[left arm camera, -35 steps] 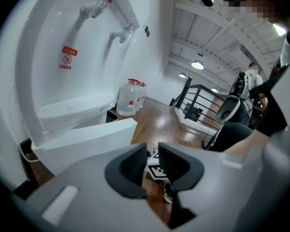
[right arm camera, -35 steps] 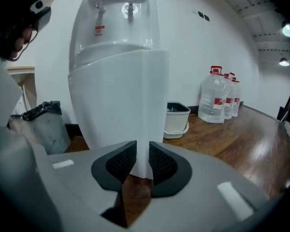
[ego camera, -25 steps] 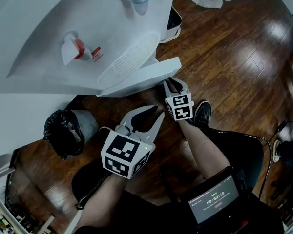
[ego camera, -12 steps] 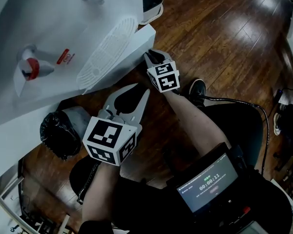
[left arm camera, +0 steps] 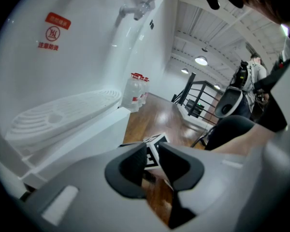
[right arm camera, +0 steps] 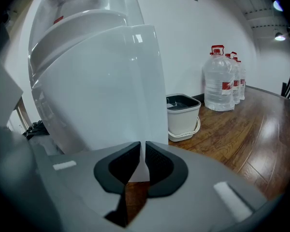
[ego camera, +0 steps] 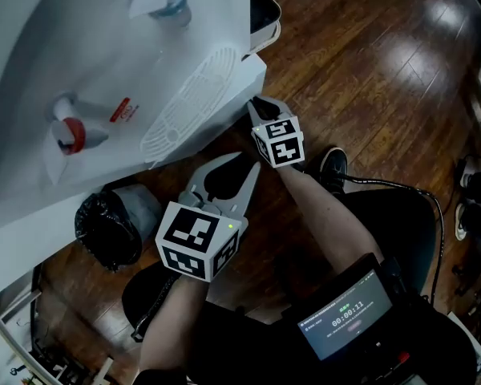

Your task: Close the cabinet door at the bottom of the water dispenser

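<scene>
The white water dispenser (ego camera: 80, 62) fills the upper left of the head view, with its drip tray (ego camera: 188, 95) above the white cabinet door (ego camera: 224, 112). My right gripper (ego camera: 259, 103) is at the door's free edge. In the right gripper view the door (right arm camera: 111, 81) looms close. Its lower edge sits between the pads of the right gripper (right arm camera: 143, 151), whose jaws have just been closing and now pinch it. My left gripper (ego camera: 251, 165) hangs just behind, with its jaws a narrow gap apart and empty. In its own view, the left gripper (left arm camera: 152, 161) shows the right gripper's marker cube (left arm camera: 152, 151) through that gap.
A bin with a black bag (ego camera: 108, 227) stands left of my arms. A white bucket (right arm camera: 182, 115) and several water bottles (right arm camera: 222, 79) stand beyond the dispenser on the wood floor (ego camera: 369, 79). A shoe (ego camera: 333, 167), a cable and a timer screen (ego camera: 349, 319) are near my legs.
The right gripper has moved up to the door's edge and its jaws have narrowed onto it. The left gripper has followed a little. The head view has shifted.
</scene>
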Motion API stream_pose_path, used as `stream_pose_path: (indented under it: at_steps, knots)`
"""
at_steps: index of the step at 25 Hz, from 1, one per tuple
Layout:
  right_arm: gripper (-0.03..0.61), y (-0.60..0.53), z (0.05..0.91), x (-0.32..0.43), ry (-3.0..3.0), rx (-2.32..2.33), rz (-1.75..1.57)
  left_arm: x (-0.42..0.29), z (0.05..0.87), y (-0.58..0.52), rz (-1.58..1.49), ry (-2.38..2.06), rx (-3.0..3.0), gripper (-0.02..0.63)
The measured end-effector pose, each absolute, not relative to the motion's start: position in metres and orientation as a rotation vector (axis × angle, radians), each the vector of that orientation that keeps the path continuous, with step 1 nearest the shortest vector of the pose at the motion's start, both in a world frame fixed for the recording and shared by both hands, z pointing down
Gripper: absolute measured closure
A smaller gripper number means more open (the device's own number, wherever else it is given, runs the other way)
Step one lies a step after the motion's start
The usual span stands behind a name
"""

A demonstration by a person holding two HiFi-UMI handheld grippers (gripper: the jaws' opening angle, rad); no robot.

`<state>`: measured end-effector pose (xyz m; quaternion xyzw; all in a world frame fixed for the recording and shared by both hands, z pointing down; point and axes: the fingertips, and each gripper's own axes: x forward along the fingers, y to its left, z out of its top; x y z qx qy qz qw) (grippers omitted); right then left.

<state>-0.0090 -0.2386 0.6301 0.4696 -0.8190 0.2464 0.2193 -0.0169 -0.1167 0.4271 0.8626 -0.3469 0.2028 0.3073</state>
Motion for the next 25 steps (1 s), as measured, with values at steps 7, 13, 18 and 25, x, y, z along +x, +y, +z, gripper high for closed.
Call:
stream_pose_path:
  at_steps: [7,13,18,25]
  knots:
    - [0.554,-0.245,0.623,-0.019,-2.287,1.287,0.704,-0.017,0.422,-0.122,0.518,-0.884,2.273,0.518]
    - [0.557,-0.252,0.632,-0.018,-2.32,1.296,0.692,-0.017,0.435,-0.132,0.524,-0.89,2.27,0.518]
    - [0.578,-0.264,0.629,-0.032,-2.345,1.249,0.666,-0.021,0.434,-0.134,0.52,-0.897,2.275,0.518]
    - [0.578,-0.272,0.625,-0.038,-2.337,1.258,0.668,-0.025,0.432,-0.136,0.512,-0.899,2.271,0.518]
